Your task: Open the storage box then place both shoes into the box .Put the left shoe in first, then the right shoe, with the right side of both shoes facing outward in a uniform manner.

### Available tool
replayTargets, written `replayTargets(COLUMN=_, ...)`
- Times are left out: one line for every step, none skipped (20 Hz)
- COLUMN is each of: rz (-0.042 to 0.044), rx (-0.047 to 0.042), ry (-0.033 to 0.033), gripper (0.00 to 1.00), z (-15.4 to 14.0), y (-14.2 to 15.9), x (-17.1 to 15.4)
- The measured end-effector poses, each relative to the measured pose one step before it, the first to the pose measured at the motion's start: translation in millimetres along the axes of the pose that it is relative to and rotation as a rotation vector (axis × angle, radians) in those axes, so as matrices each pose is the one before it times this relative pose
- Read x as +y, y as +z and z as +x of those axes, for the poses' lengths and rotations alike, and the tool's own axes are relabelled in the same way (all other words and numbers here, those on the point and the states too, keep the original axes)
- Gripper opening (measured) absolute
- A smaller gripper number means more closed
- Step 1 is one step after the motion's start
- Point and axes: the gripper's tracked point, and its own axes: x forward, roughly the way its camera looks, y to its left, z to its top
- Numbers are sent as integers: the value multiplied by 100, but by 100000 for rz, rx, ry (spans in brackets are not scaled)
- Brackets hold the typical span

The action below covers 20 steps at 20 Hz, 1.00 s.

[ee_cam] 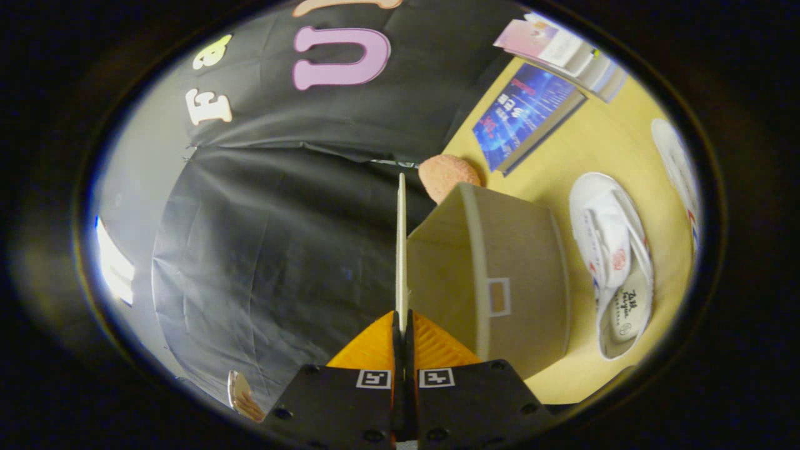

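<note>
Both gripper fingers pinching thin lid edge-on, storage box beside, shoe beyond.

dark gripper body, two square tag markers, round screws along the edge

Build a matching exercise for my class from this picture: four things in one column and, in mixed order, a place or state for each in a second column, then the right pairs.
Things:
1. lid
2. storage box
3. white shoe
4. blue book

Places or states:
A. lies flat on the yellow table, beyond the box
B. pinched edge-on between the fingers of the gripper
C. lies on the table beside the box, opening showing
D. stands just ahead of the fingers, next to the lid

Pairs: 1-B, 2-D, 3-C, 4-A
</note>
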Motion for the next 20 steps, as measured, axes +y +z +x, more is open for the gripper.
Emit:
replayTargets(rz=-2690, rx=1019, ry=1430, gripper=2, z=570, y=-73, x=1758)
replayTargets(rz=-1956, rx=1036, ry=849, gripper=2, z=615, y=0, x=1305)
replayTargets(rz=-1890, rx=1417, ry=990, gripper=2, z=885, y=21, x=1311)
replayTargets(rz=-1055, rx=1377, ry=1698, gripper=2, z=1044, y=-229, x=1479)
replayTargets(rz=-260, rx=1381, ry=1811, gripper=2, z=1121, y=-100, x=1404)
replayTargets(rz=98, rx=1062, ry=1414, gripper=2, z=1167, y=-142, x=999)
replayTargets(rz=274, rx=896, ry=815, gripper=2, z=1262, y=-155, x=754)
replayTargets(rz=458, rx=755, ry=508, gripper=2, z=1137, y=-241, x=745)
replayTargets(rz=368, rx=232, ry=442, gripper=2, z=1196, y=-225, x=650)
replayTargets(rz=236, rx=-65, ry=-125, gripper=2, z=1066, y=-218, x=713)
replayTargets(rz=214, rx=82, ry=-236, gripper=2, z=1051, y=-242, x=443)
replayTargets(rz=180, rx=509, ry=-7, gripper=2, z=1012, y=-514, x=497)
replayTargets(rz=319, rx=493, ry=-238, gripper=2, z=1129, y=-405, x=334)
replayTargets(rz=599, rx=432, ry=-382, gripper=2, z=935, y=-504, x=291)
replayTargets(rz=554, rx=704, ry=-441, gripper=2, z=992, y=-330, x=149)
replayTargets(rz=-9, rx=-390, ry=-525, gripper=6, z=805, y=-267, x=76)
replayTargets(rz=-8, rx=19, ry=242, gripper=7, z=584, y=-220, x=365)
replayTargets(rz=-782, rx=68, ry=-908, gripper=9, z=478, y=-280, x=-95)
replayTargets(rz=-450, rx=121, ry=-636, gripper=11, z=718, y=-540, x=-84)
replayTargets(rz=709, rx=586, ry=-63, gripper=13, z=120, y=136, x=-30)
